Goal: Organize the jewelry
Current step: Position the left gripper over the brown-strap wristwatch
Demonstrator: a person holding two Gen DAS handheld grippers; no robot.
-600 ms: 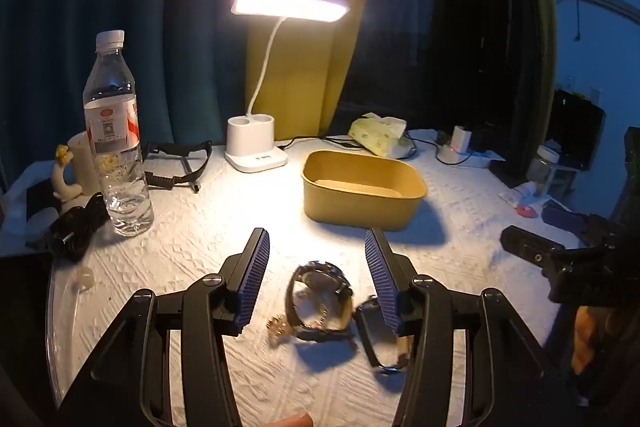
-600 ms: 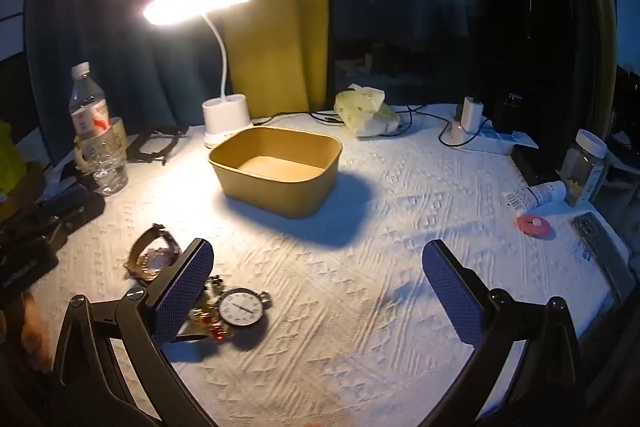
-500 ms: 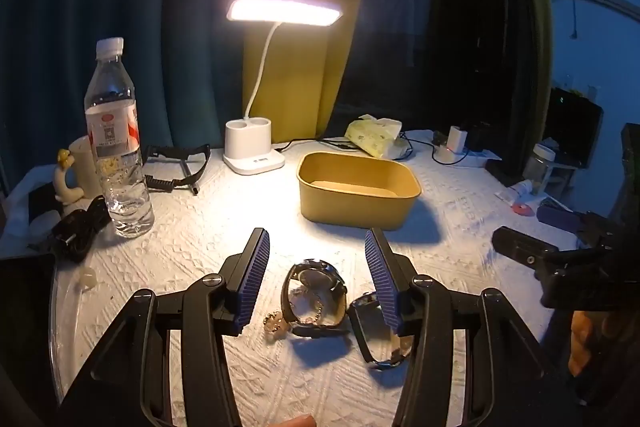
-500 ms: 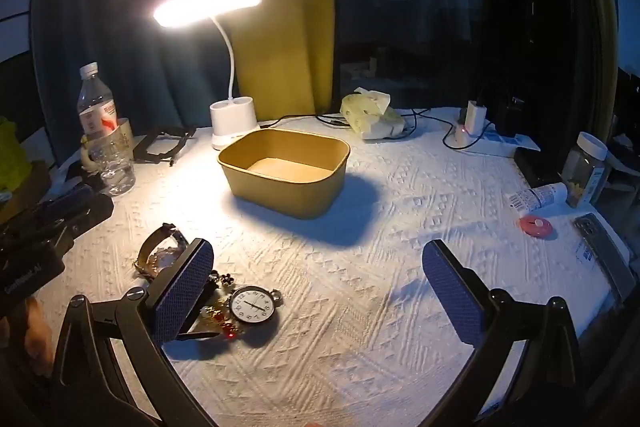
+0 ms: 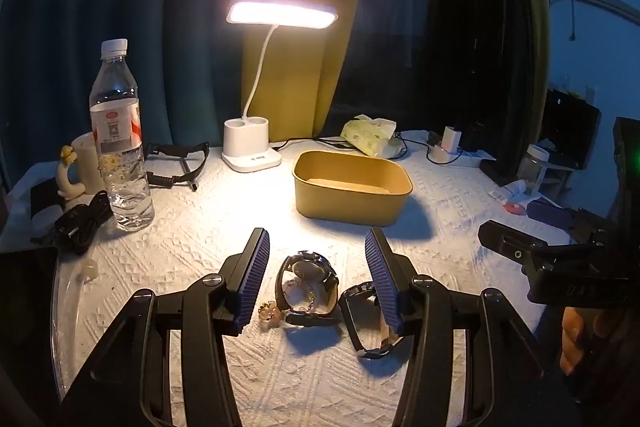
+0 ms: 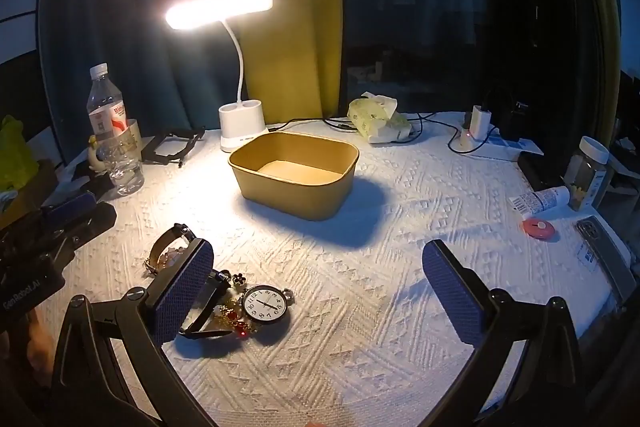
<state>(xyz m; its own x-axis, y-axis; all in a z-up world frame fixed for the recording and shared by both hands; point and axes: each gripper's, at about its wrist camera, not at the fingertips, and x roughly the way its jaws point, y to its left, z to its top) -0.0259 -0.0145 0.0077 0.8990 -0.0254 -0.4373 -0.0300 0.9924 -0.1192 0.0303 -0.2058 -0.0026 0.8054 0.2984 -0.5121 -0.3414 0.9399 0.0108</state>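
Left claw hung low over the tabletop with its jaws apart and nothing pinched; a wristwatch lay on its side between the blue pads, touching neither. Its strap loop ran lengthwise toward the camera, with the face at the far end. A small gold trinket sat just beside it near the left pad, and a second watch lay partly under the right pad.

Right claw stood at its widest, empty, over bare white cloth with plenty of free room between its pads. A pocket watch lay flat, face up, just inside the left pad, touching a tangle of gold and red beads; the wristwatch sat beyond that pad, outside the gap.

Farther back stood the yellow box, open and apart from the jewelry, clear cloth around it. A lit lamp and a water bottle stood toward the rear edge.
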